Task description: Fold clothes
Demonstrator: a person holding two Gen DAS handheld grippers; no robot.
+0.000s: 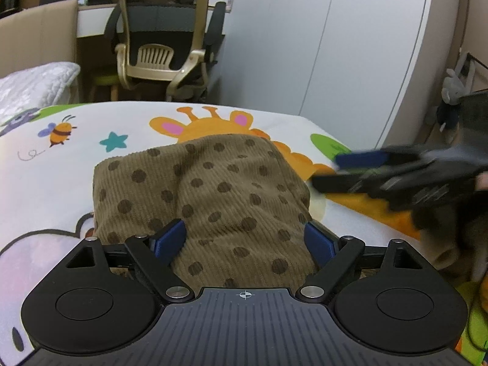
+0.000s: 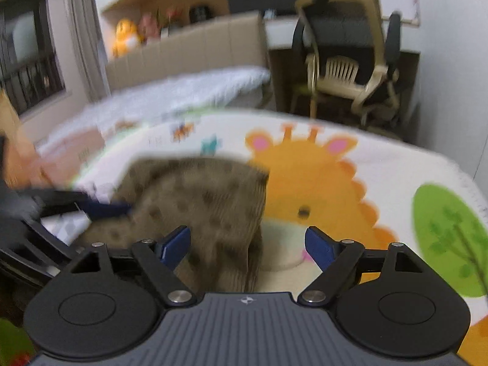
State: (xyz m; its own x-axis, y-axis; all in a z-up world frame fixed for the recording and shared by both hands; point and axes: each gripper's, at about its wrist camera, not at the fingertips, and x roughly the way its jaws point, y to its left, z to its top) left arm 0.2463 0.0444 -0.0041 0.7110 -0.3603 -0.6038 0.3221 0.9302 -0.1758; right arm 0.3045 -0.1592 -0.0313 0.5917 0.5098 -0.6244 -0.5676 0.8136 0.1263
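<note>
A brown corduroy garment with dark dots (image 1: 207,195) lies bunched on a cartoon-print bed sheet (image 1: 61,177). My left gripper (image 1: 245,239) is open, its blue pads on either side of the garment's near edge, with cloth between them. My right gripper (image 2: 248,244) is open over the garment's right edge (image 2: 213,207); it shows blurred at the right of the left wrist view (image 1: 341,169). The left gripper shows blurred at the left of the right wrist view (image 2: 103,209).
An office chair (image 1: 164,36) stands beyond the bed's far edge beside a desk. A white quilt (image 1: 33,85) lies at the far left. White wardrobe doors (image 1: 335,45) stand at the right. A giraffe print (image 2: 311,189) covers the sheet.
</note>
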